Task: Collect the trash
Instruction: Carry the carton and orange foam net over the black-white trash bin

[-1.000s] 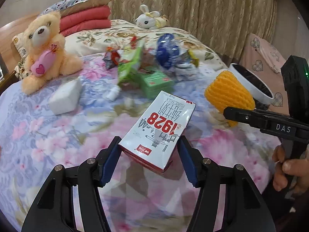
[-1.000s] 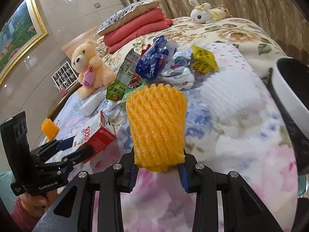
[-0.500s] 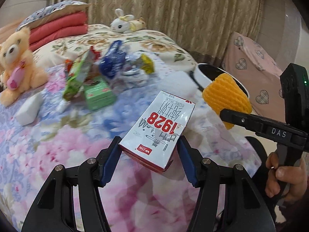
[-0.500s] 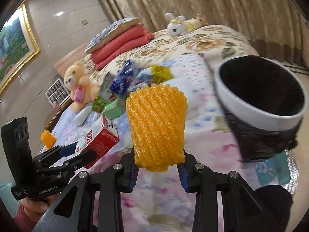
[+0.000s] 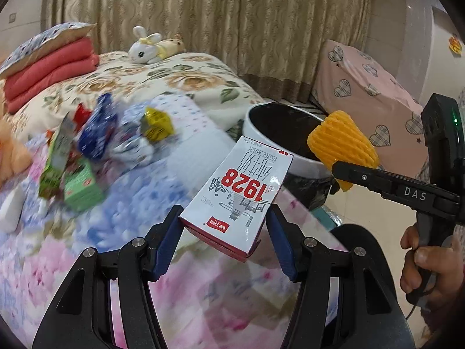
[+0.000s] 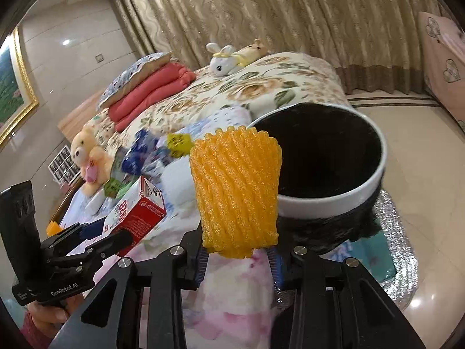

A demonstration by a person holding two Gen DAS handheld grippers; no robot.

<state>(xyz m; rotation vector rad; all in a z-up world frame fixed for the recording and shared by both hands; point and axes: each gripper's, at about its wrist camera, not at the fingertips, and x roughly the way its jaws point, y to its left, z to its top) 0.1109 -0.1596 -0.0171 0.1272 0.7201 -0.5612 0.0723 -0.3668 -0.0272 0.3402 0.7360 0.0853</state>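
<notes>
While both grippers are loaded up, it all comes down to where the bin sits from each one. Closest in, the left gripper (image 5: 223, 229) has its jaws partly spread and clamped on the short sides of a milk carton (image 5: 241, 200), the carton's long axis running straight out ahead along the fingers and tilted a bit to the right. The right gripper (image 6: 238, 257) is pinched narrower on the bottom end of an orange foam fruit net (image 6: 237, 189), which stands upright off the fingers. Just past both is the trash bin (image 6: 334, 200), white rim with a black liner: from the right gripper it's directly ahead and slightly right, the net already overlapping its near rim in view, while from the left gripper it's ahead and off to the right, beyond the carton's far end. So I'd say the right hand is nearer the drop. Further back-left on the bed there's a pile of wrappers (image 5: 116, 133), too blurred to count or read. Can't see the bin's bottom, and whether the net is actually over the opening is hard to call.
</notes>
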